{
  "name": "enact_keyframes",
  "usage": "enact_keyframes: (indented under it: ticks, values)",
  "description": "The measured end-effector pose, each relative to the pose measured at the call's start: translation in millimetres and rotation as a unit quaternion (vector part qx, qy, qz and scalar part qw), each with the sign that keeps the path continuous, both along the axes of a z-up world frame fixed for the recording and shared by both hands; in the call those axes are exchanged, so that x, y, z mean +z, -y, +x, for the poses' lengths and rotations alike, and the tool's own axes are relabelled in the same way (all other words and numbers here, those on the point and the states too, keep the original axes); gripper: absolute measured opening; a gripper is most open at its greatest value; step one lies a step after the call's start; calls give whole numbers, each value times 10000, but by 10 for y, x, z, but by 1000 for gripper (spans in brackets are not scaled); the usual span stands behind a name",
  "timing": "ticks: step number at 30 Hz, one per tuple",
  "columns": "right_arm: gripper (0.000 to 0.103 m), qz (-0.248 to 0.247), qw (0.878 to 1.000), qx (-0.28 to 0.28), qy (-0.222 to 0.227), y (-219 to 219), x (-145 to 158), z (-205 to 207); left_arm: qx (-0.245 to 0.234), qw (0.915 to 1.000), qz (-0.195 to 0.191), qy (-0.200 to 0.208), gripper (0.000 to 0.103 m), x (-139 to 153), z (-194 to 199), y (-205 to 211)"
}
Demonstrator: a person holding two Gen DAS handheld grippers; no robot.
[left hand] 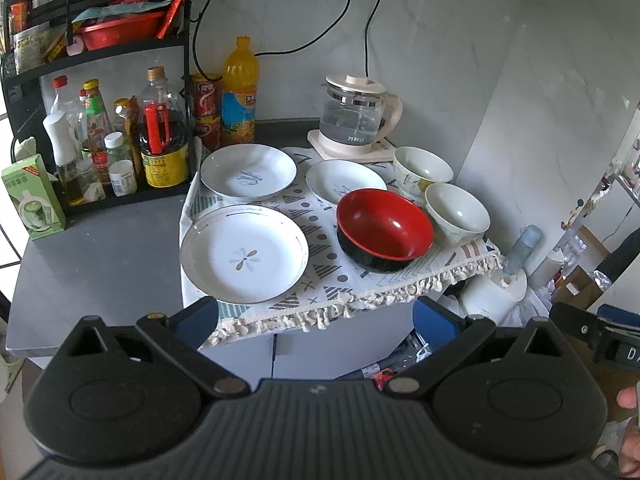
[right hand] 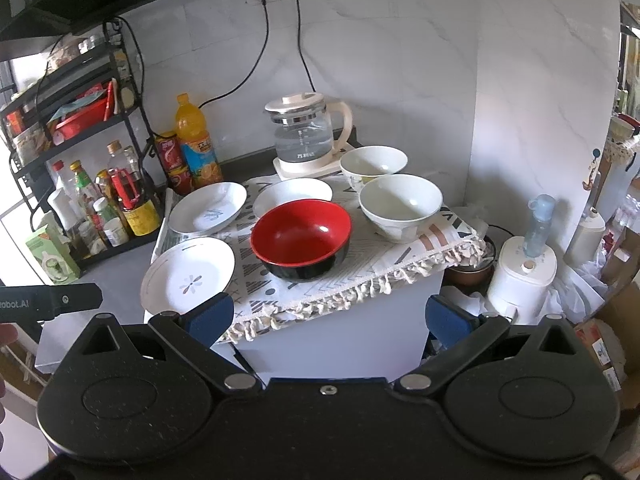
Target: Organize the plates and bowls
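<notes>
I have six pieces spread on the patterned cloth (left hand: 320,240) that covers the right end of the counter (left hand: 100,248). Largest first: the flower-print plate (left hand: 244,254) lies at the cloth's front-left corner, its rim just over the fringe. The red-and-black bowl (left hand: 384,230) sits near the front edge, right of that plate. Two smaller plates lie behind, the blue-marked plate (left hand: 248,176) toward the bottle rack and the plain small plate (left hand: 346,180) beside it, partly hidden by the red bowl. Two white bowls stand along the right edge: the near white bowl (left hand: 458,212) and the far white bowl (left hand: 422,168) by the glass kettle (left hand: 356,114).

My left gripper (left hand: 316,320) and right gripper (right hand: 330,314) both hover off the front edge, jaws spread wide, holding nothing.

I judge stacking has not begun. To do it well, I would use the flower-print plate as the base, pinch a small plate by its near rim, lift it level and set it centred; the thin, slick rims could slip.
</notes>
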State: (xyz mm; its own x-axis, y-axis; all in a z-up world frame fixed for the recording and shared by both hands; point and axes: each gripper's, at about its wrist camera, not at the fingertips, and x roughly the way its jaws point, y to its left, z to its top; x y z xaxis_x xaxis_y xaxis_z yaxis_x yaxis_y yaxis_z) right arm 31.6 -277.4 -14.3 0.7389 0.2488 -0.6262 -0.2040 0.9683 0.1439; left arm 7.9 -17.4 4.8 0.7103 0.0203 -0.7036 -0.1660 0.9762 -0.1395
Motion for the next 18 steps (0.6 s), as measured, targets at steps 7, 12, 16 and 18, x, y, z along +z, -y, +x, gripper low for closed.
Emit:
enact_keyframes:
  ticks: [7,12,16,18]
  values:
    - [103,47,9999,-45,-86,102,-54,208,18,10000,-65,-67,102,-66,315,89]
    - [103,44,9998,-105,-161,172,-111,445,-42,9998,-133,-112,102,-135,665,163]
    - [103,39,9997,-148,-184,242,-171,691,-115,9995,-253,-122,102,-195,975,193]
    - [103,41,9995,-220,-230,268,-203,815,-149,9995,-252,-148,102,-229,1123,212]
